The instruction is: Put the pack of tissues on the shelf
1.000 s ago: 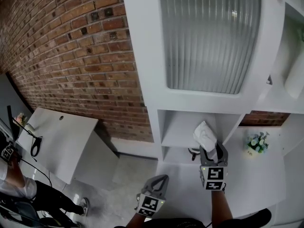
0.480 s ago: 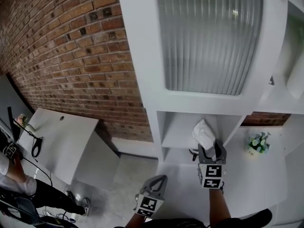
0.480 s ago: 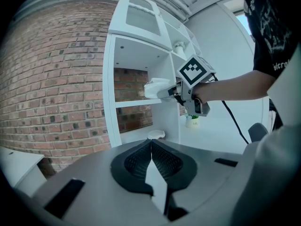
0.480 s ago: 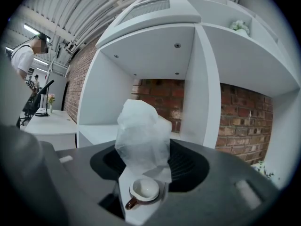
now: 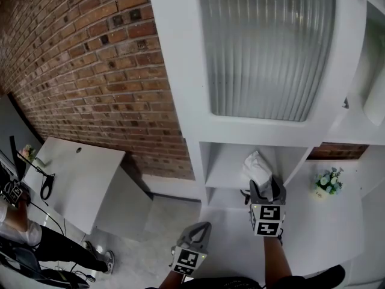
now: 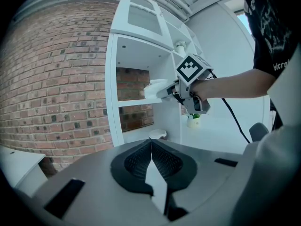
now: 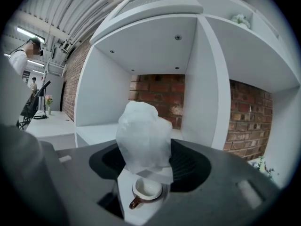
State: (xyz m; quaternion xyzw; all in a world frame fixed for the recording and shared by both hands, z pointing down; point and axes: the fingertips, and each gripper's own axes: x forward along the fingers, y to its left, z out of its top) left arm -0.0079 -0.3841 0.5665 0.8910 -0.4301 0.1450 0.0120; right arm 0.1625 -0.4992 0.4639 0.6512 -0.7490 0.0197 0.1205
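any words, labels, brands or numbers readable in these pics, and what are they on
No text reads clearly in any view.
White print on the person's black shirt: cut off at the edge and too blurred to read.
Marker cubes: black-and-white square patterns only, no letters or digits.
Pack of tissues: no print shows on it.
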